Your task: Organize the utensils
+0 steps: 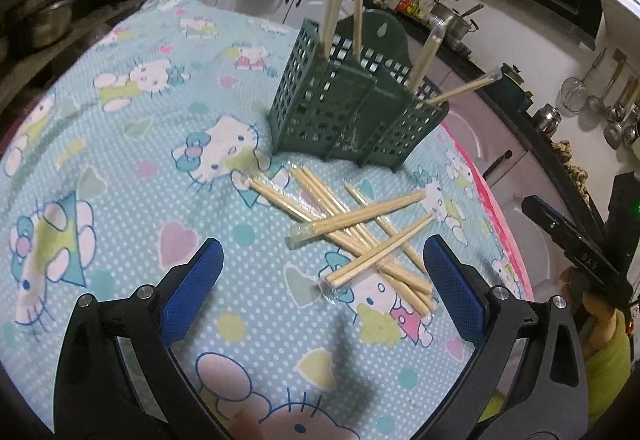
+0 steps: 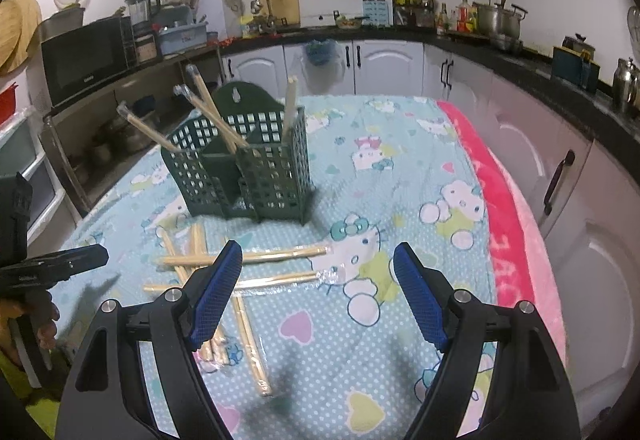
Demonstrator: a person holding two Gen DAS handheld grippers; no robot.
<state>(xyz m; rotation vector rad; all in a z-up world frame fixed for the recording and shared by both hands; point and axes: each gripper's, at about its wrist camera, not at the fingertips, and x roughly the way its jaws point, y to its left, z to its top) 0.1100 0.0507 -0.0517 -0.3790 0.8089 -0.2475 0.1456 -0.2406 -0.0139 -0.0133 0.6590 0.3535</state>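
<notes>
A dark green slotted utensil holder (image 1: 352,112) (image 2: 244,168) stands on the cartoon-cat tablecloth with several wrapped wooden chopstick pairs standing in it. A loose pile of wrapped chopsticks (image 1: 356,228) (image 2: 224,272) lies on the cloth just in front of the holder. My left gripper (image 1: 320,260) is open and empty, hovering above the cloth with the pile between its blue pads. My right gripper (image 2: 318,264) is open and empty, with the pile by its left pad (image 2: 216,292). Each gripper shows at the edge of the other's view.
The table (image 2: 360,340) is covered by the light blue cloth, with a pink blanket (image 2: 516,224) along its right edge. Kitchen counters, cabinets (image 2: 400,64), a microwave (image 2: 84,60) and pots surround the table.
</notes>
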